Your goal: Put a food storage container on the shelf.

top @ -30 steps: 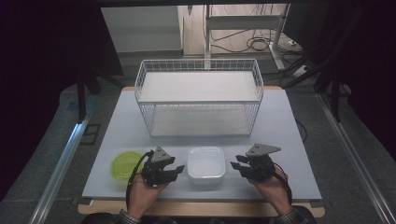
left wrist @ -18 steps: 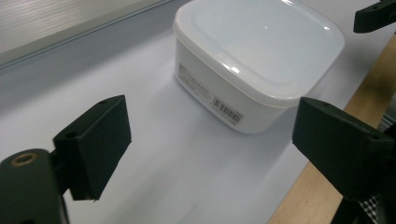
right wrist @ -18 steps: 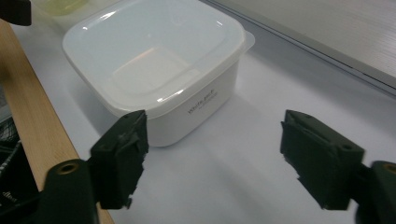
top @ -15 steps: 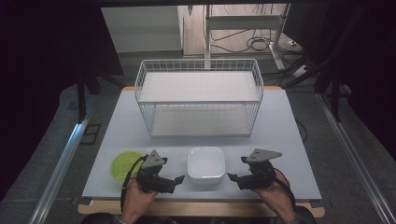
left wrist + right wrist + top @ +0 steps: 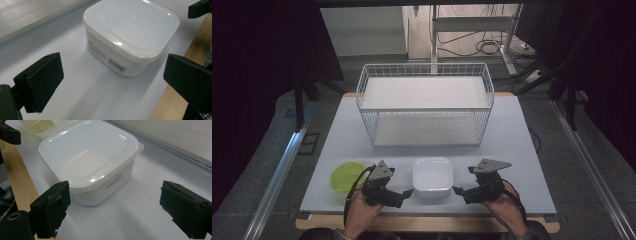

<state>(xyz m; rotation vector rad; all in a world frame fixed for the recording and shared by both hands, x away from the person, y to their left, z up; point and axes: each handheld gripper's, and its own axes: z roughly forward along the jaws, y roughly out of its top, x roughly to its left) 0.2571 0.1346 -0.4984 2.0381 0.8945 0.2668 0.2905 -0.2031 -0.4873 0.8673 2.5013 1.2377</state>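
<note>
We had both hand-held grippers, left [image 5: 408,192] and right [image 5: 457,190], flanking the lidded white square plastic container [image 5: 432,175], jaws just opened wide and empty, ready to grasp it from both sides.

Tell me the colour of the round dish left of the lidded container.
The round dish is translucent yellow-green; the high view shows it best, beside the white container.

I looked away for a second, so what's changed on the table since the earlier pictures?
Both the left hand-held gripper and the right hand-held gripper have just been opening their jaws, with nothing between them. The white lidded container, green lid and wire basket stayed put.
</note>
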